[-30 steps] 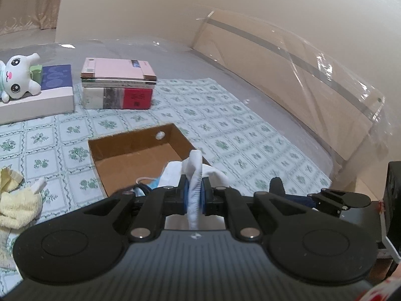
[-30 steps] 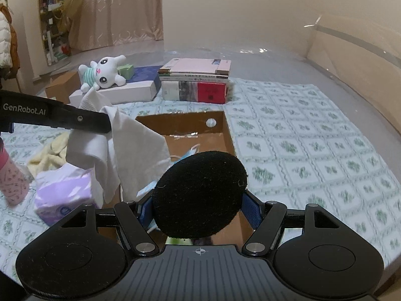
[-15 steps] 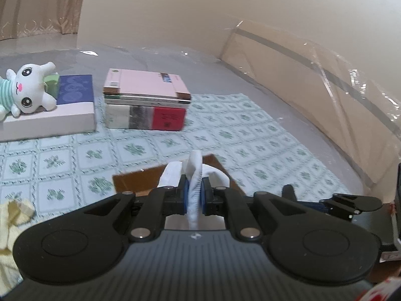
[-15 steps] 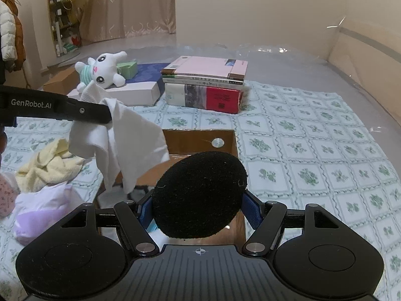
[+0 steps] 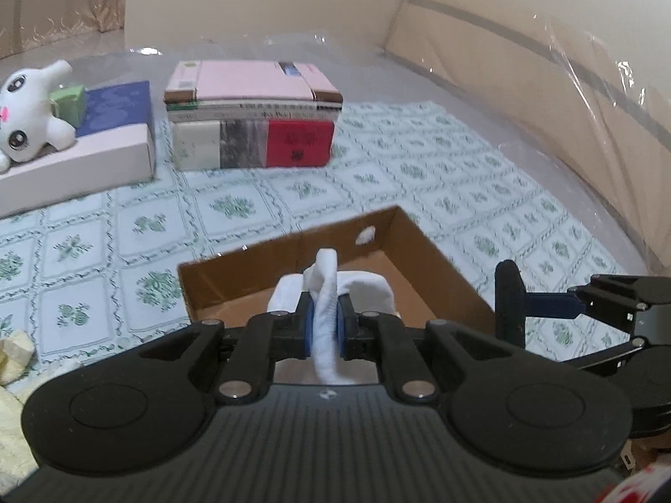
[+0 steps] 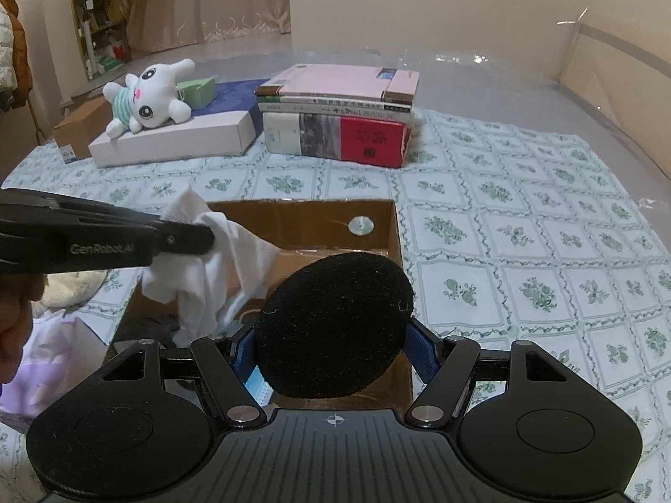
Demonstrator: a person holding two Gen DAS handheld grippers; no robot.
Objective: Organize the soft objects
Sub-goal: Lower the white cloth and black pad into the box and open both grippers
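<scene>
My left gripper (image 5: 326, 327) is shut on a white cloth (image 5: 325, 293) and holds it over the open cardboard box (image 5: 293, 260). In the right wrist view the same cloth (image 6: 218, 268) hangs from the left gripper (image 6: 184, 239) above the box (image 6: 302, 218). My right gripper (image 6: 333, 356) is shut on a round black foam pad (image 6: 333, 327), just above the box's near end. The pad also shows edge-on in the left wrist view (image 5: 509, 302). A blue face mask (image 6: 256, 385) lies in the box under the pad.
A stack of books (image 6: 339, 121) stands behind the box. A white plush rabbit (image 6: 146, 100) lies on a flat white box (image 6: 176, 142). A yellow towel (image 5: 12, 352) and a lilac bag (image 6: 46, 360) lie left of the box. A plastic-wrapped headboard (image 5: 545, 84) bounds the right.
Both grippers moved forward over the box. The white cloth came lower and further over the box opening. The black pad stays gripped.
</scene>
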